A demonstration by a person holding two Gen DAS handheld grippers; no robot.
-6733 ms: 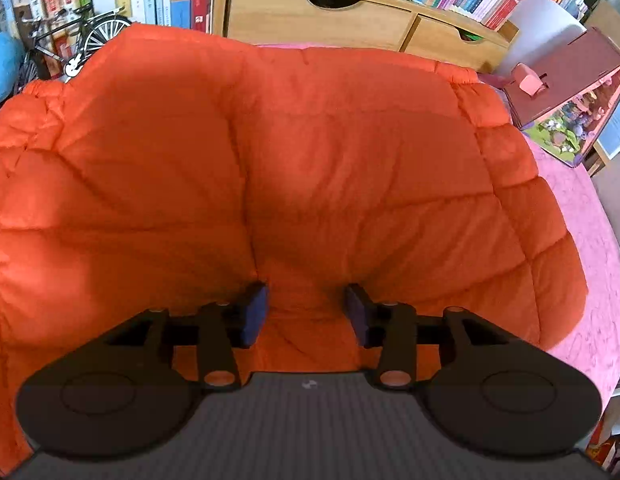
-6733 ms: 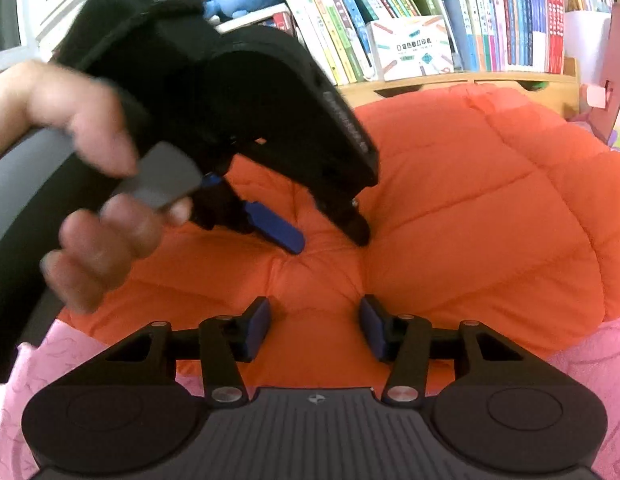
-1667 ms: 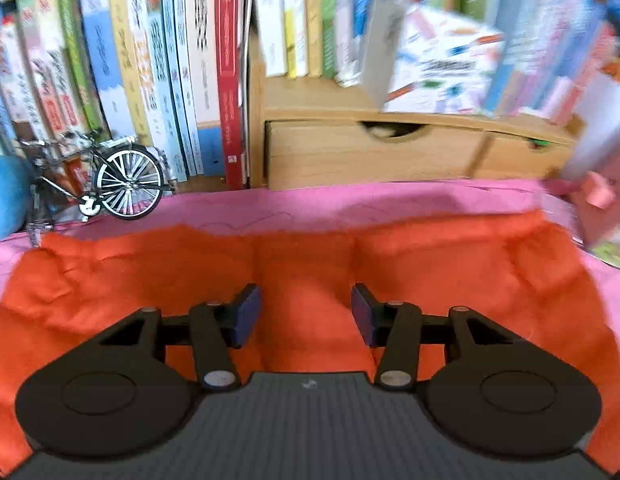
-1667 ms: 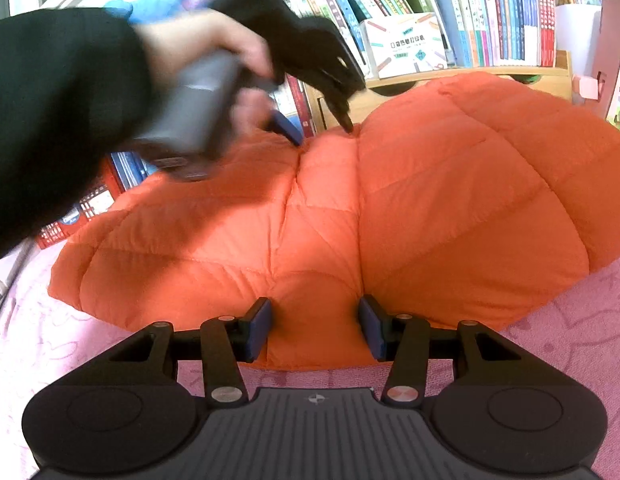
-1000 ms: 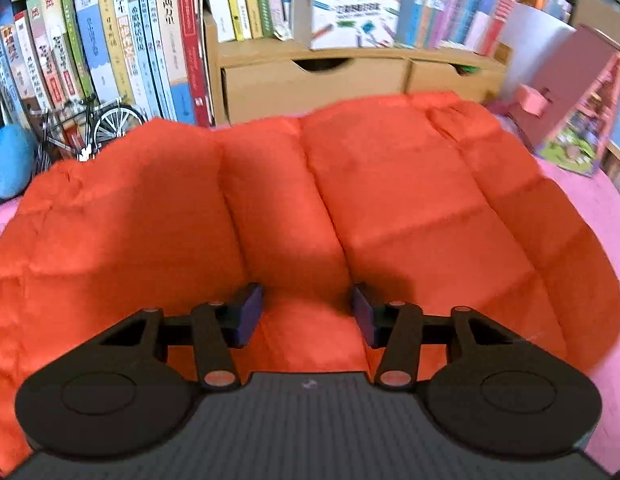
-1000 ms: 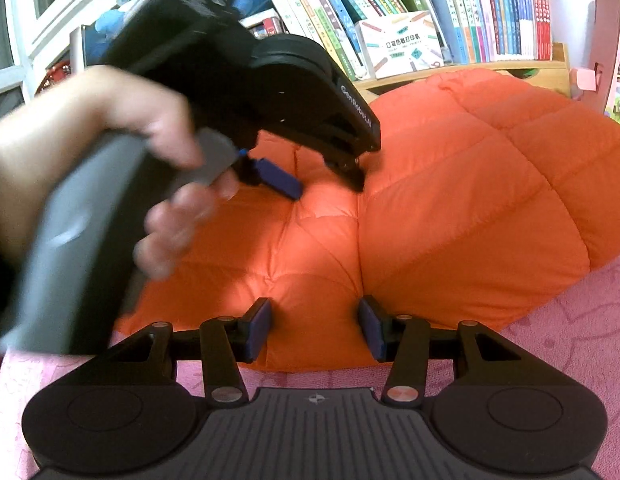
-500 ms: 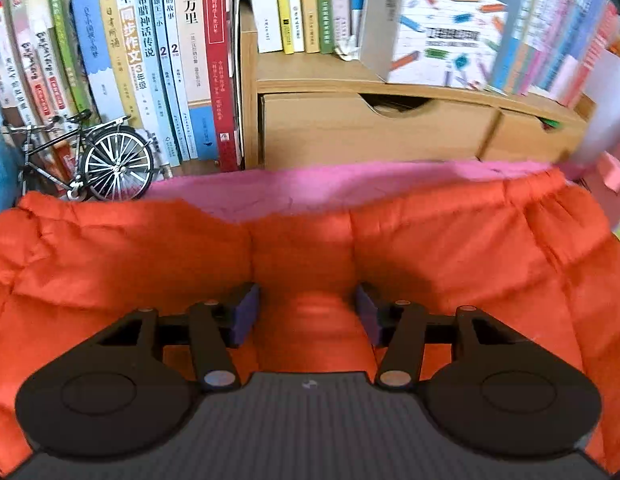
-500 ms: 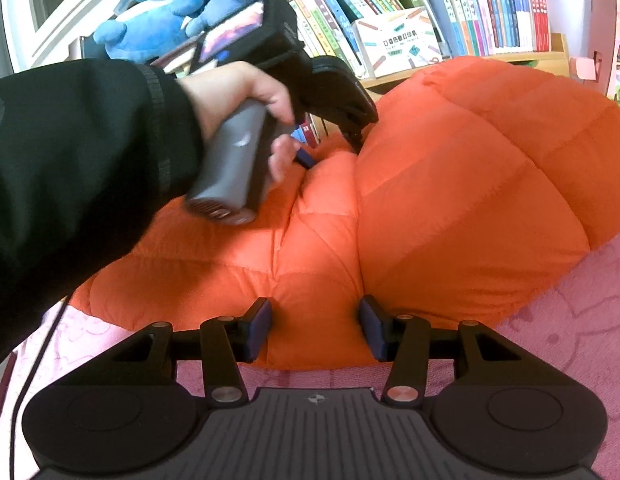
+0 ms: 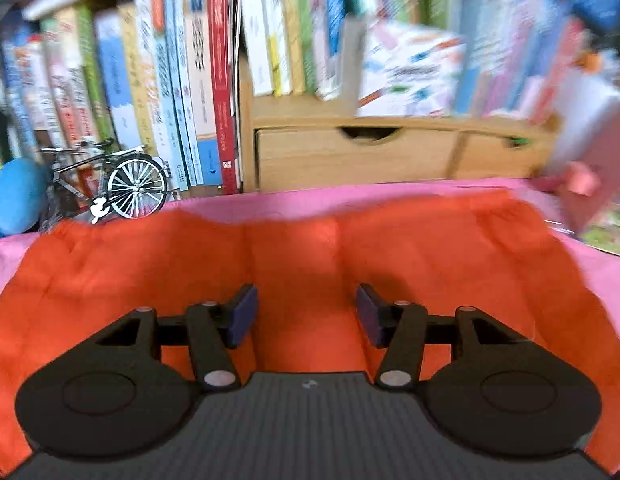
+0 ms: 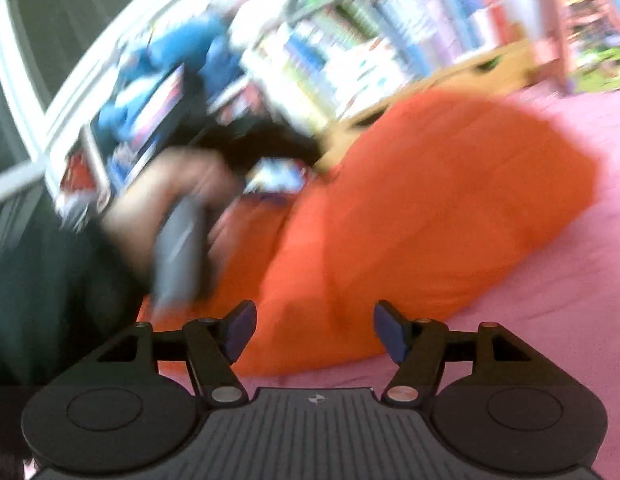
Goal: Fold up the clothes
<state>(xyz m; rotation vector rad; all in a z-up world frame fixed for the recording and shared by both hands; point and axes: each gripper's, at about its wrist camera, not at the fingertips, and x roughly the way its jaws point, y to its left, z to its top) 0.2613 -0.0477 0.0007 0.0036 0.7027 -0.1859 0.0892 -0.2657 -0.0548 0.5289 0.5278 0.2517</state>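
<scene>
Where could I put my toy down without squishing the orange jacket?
The pink cloth on the right of the orange puffy jacket lies bare. A thin pink strip also shows between the jacket's far edge and the wooden drawers. The far left is crowded: a toy bicycle stands there before the books.

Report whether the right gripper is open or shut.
Open. The right gripper has its blue-padded fingers spread wide with nothing between them; the puffy orange quilted jacket lies beyond on the pink cloth.
</scene>
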